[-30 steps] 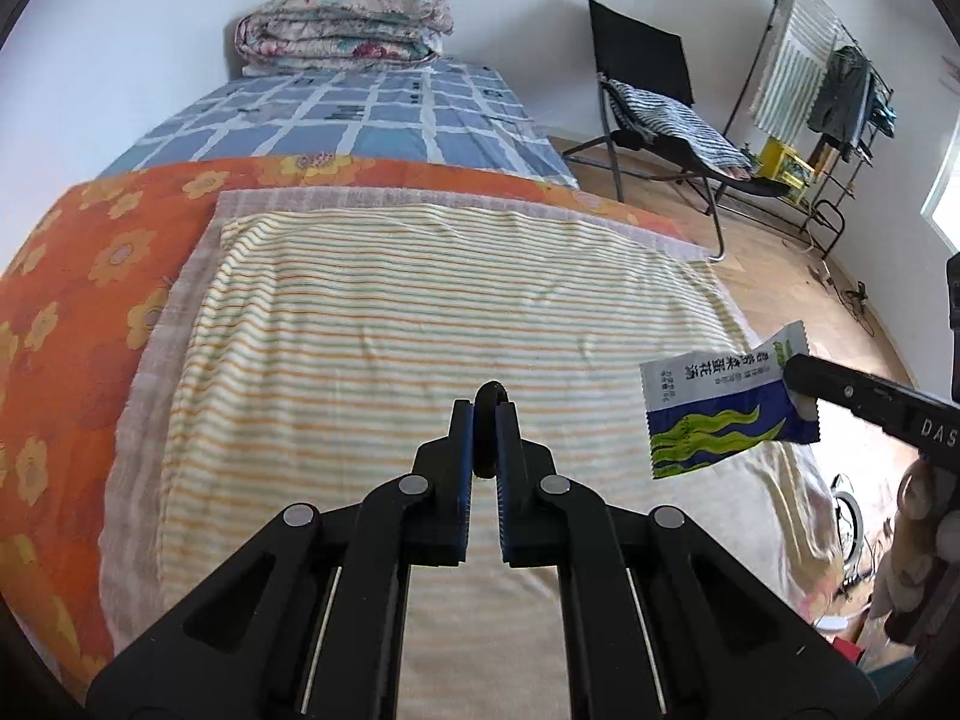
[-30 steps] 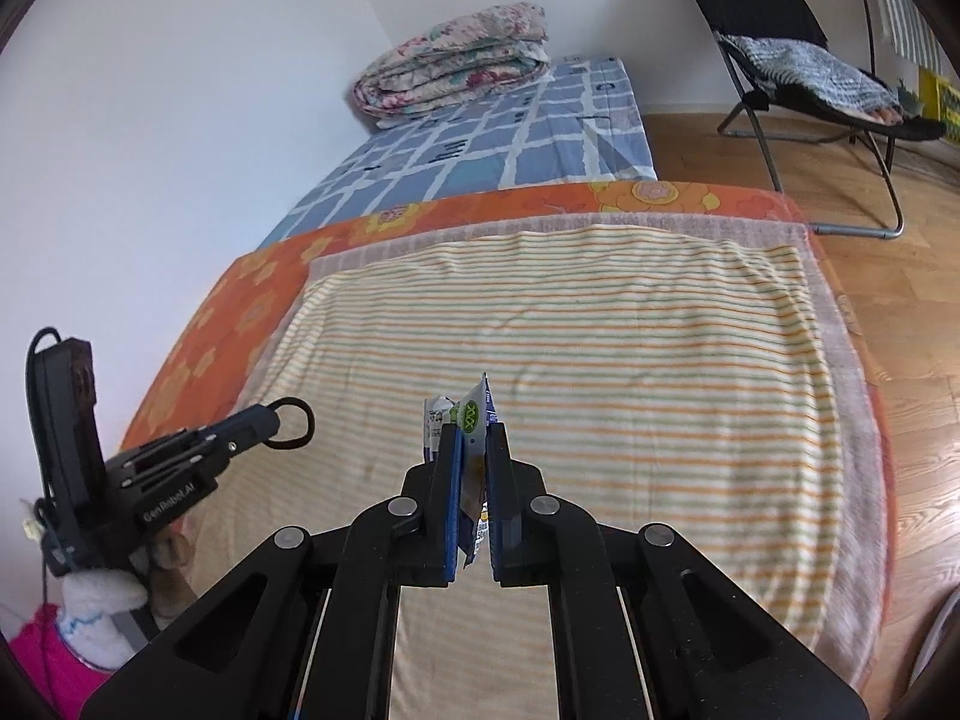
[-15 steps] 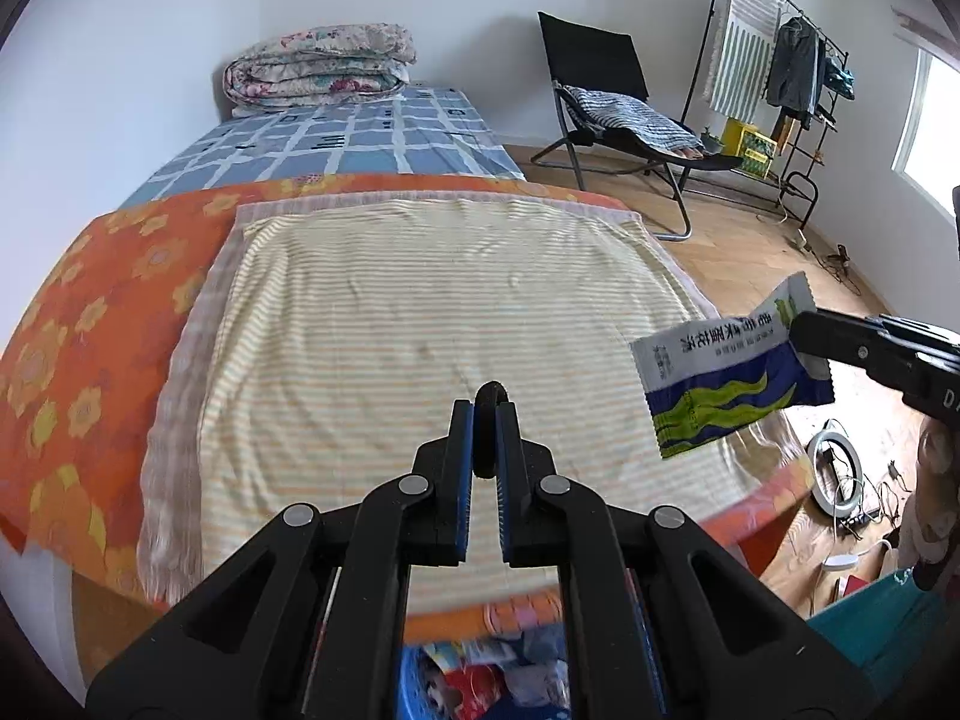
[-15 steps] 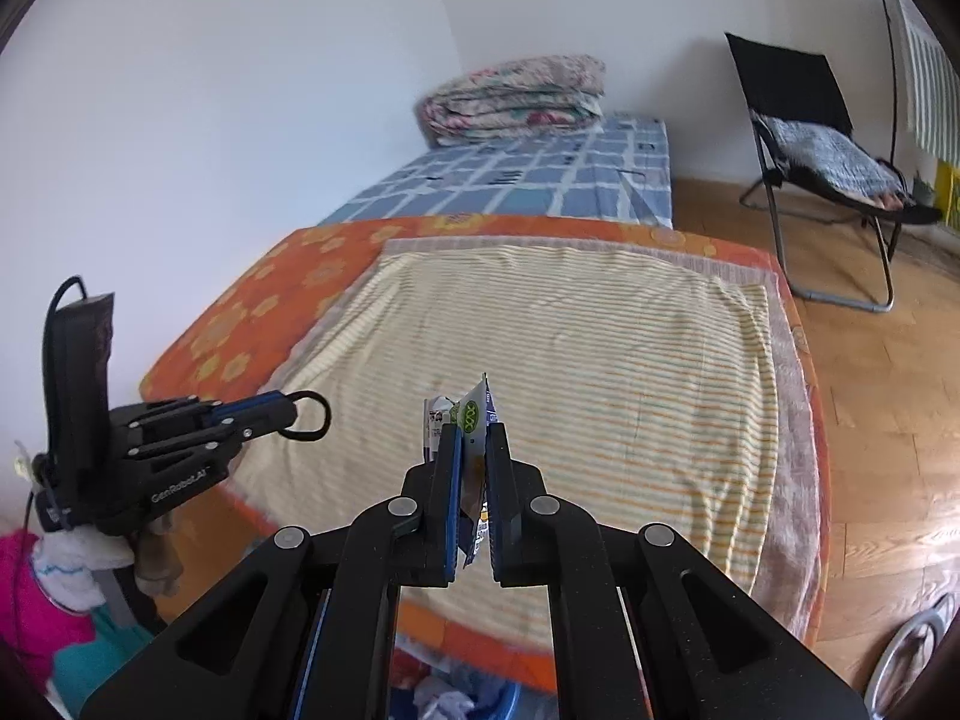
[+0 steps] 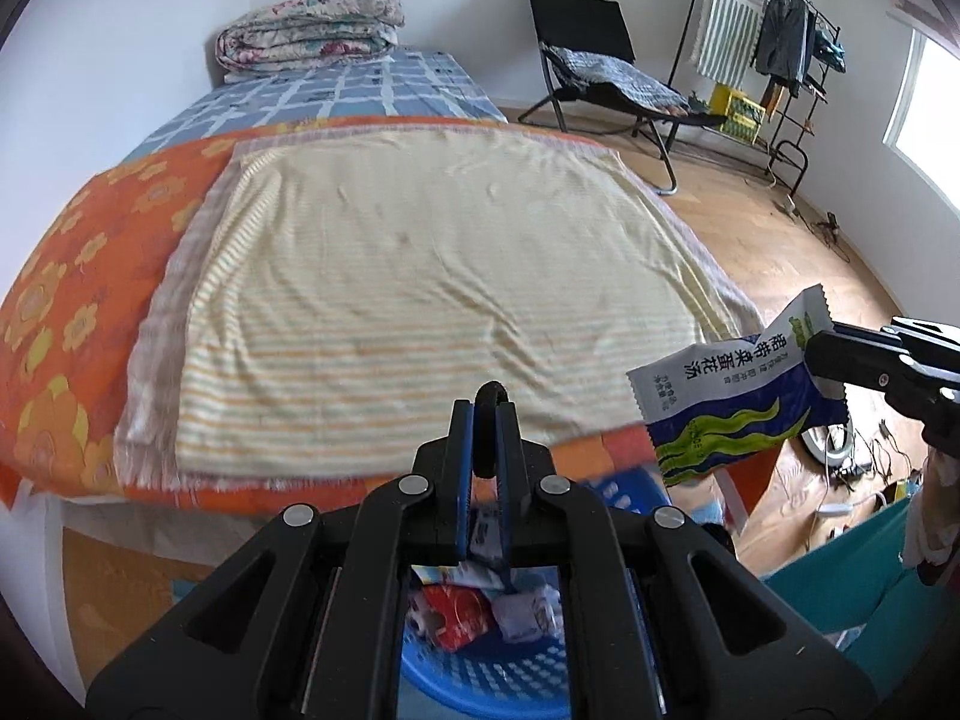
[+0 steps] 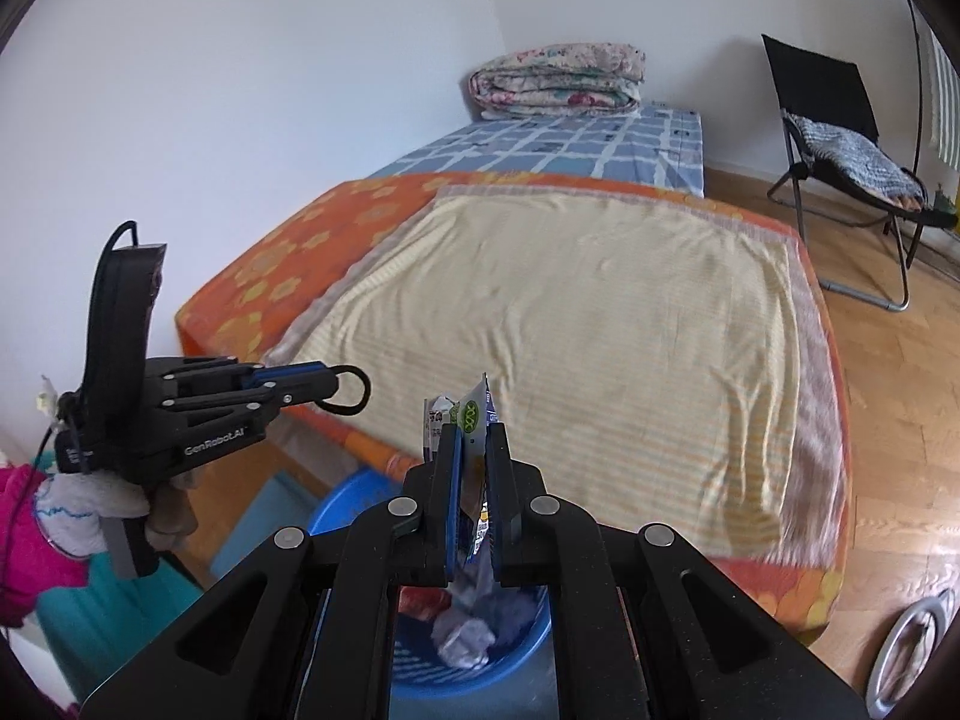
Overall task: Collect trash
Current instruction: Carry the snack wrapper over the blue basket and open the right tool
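A cream blanket with thin orange stripes [image 5: 432, 276] is being shown over an orange sheet printed with yellow flowers [image 5: 66, 300]. Beyond it, a blue-and-white checked cover [image 5: 336, 93] is being topped by a folded quilt in pale floral print [image 5: 309, 27]. A white-and-dark-blue packet with wavy green bands [image 5: 738, 396] is being displayed beside a black ring [image 5: 489, 420]. Below, a blue perforated plastic basket [image 5: 480, 678] is being seen holding red and white scraps.

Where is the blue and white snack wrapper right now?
The wrapper is pinched in the right tongs, in the air past the bed's foot, above the blue basket.
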The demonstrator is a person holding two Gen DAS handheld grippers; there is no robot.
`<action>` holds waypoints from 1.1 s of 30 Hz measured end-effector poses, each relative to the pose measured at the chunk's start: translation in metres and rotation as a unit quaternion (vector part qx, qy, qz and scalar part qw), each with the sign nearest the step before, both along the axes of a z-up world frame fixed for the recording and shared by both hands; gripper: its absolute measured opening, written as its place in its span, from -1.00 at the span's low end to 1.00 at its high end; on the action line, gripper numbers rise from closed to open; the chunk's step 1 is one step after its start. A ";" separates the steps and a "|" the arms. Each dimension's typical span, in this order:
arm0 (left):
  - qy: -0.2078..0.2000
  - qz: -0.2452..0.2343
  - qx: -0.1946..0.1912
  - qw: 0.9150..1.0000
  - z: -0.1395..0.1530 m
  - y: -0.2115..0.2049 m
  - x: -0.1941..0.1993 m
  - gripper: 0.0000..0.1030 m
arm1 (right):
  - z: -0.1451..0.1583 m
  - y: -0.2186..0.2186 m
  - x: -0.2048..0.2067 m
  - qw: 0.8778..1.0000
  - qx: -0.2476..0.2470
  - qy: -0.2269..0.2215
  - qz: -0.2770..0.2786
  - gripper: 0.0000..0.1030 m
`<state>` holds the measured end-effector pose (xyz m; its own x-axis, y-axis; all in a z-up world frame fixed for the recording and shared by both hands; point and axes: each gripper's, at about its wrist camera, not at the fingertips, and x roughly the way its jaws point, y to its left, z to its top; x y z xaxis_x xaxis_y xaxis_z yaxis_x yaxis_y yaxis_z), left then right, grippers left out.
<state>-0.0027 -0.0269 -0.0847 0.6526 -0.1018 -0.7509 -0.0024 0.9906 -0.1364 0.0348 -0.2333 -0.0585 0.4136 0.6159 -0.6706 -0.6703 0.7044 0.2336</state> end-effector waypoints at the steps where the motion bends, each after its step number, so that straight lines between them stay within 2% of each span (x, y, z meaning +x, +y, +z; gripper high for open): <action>1: 0.004 -0.002 -0.002 1.000 -0.003 -0.002 -0.003 -0.91 | -0.003 0.000 -0.004 1.000 -0.001 0.003 0.002 -0.88; 12: 0.052 -0.011 -0.006 0.999 -0.039 -0.020 -0.030 -0.91 | -0.048 0.012 -0.042 0.998 -0.048 0.025 0.030 -0.88; 16: 0.066 -0.018 -0.002 0.998 -0.047 -0.025 -0.033 -0.91 | -0.057 0.012 -0.044 0.998 -0.048 0.040 0.027 -0.88; 20: 0.074 0.000 -0.013 0.997 -0.051 -0.018 -0.036 -0.91 | -0.062 0.010 -0.042 0.997 -0.052 0.048 0.023 -0.88; 23: 0.076 0.007 -0.004 0.997 -0.052 -0.015 -0.038 -0.91 | -0.068 0.006 -0.041 0.997 -0.052 0.056 0.012 -0.85; 26: 0.083 0.007 -0.008 0.996 -0.054 -0.013 -0.038 -0.88 | -0.074 0.004 -0.032 0.995 -0.042 0.090 0.005 -0.85; 27: 0.084 0.009 -0.008 0.996 -0.054 -0.013 -0.038 -0.84 | -0.075 0.003 -0.030 0.994 -0.033 0.101 0.003 -0.84; 28: 0.084 0.011 -0.007 0.996 -0.055 -0.013 -0.039 -0.62 | -0.074 0.003 -0.029 0.994 -0.027 0.105 0.003 -0.83; 29: 0.082 0.012 -0.007 0.996 -0.055 -0.014 -0.039 -0.27 | -0.072 0.003 -0.029 0.994 -0.023 0.103 0.005 -0.83; 31: 0.075 0.017 -0.004 0.997 -0.054 -0.016 -0.041 0.18 | -0.069 0.006 -0.033 0.995 -0.027 0.091 0.009 -0.83; 32: 0.072 0.017 -0.002 0.997 -0.053 -0.016 -0.042 0.29 | -0.068 0.008 -0.036 0.996 -0.033 0.084 0.010 -0.81; 33: 0.073 0.015 0.000 0.997 -0.054 -0.017 -0.041 0.31 | -0.069 0.009 -0.036 0.996 -0.035 0.084 0.011 -0.75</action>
<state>-0.0441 -0.0440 -0.1383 0.5394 -0.0841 -0.8378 -0.0522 0.9898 -0.1329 -0.0017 -0.2239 -0.1274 0.2794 0.5724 -0.7709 -0.6412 0.7088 0.2939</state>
